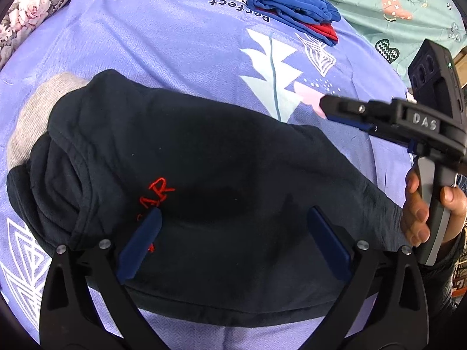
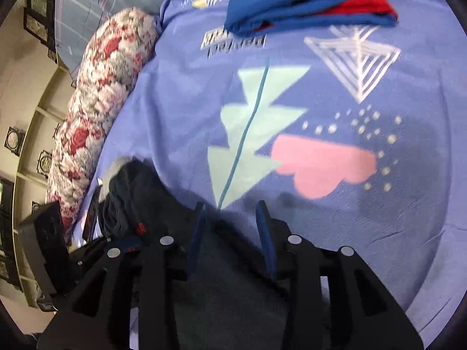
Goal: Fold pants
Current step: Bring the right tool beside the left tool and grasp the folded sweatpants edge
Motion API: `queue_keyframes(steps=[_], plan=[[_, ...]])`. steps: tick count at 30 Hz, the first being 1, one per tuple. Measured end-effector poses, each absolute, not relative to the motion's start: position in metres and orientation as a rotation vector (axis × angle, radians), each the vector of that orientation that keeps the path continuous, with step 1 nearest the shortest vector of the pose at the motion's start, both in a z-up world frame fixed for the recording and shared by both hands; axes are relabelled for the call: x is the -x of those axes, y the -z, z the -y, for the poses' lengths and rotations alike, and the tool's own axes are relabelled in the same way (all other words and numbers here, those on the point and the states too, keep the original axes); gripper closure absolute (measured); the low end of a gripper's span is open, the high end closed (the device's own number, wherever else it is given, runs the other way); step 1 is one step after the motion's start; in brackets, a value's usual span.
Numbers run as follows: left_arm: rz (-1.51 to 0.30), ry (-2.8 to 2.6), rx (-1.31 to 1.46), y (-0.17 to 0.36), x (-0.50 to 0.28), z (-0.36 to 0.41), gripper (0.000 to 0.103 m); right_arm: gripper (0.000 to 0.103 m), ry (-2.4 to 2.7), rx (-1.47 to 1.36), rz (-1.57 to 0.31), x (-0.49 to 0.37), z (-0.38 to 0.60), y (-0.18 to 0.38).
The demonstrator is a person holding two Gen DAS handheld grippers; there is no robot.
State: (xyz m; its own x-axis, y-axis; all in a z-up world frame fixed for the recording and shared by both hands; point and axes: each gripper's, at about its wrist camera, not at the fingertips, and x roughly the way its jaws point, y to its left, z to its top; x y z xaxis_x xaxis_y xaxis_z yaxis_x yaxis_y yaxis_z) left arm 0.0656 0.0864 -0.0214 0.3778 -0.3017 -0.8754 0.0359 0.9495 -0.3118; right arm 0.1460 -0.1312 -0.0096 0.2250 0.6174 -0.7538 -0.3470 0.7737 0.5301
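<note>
Hovering my left fingers [image 1: 230, 242] spread wide over the folded navy pants [image 1: 204, 192] on the bed's purple sheet [image 1: 146, 43], nothing gripped, ready to press the fold flat; my right fingers [image 2: 232, 233] sit half-parted at the edge, pinching nothing.

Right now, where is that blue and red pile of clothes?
The blue and red pile lies at the far end of the purple bedsheet, beyond the dark pants, beside the green blanket.
</note>
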Motion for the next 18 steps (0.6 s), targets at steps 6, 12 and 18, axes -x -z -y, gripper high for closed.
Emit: queue_keyframes(steps=[6,12,18], plan=[[-1.164,0.214,0.256,0.021,-0.066,-0.085,0.002,0.059,-0.713,-0.219,-1.256,-0.145,0.11,0.024],[-1.165,0.217,0.263,0.022,-0.065,-0.086,0.002,0.076,-0.728,-0.047,-1.262,-0.126,0.089,0.029],[-1.168,0.217,0.261,0.021,-0.066,-0.086,0.002,0.099,-0.633,0.022,-1.083,-0.127,0.093,-0.002]])
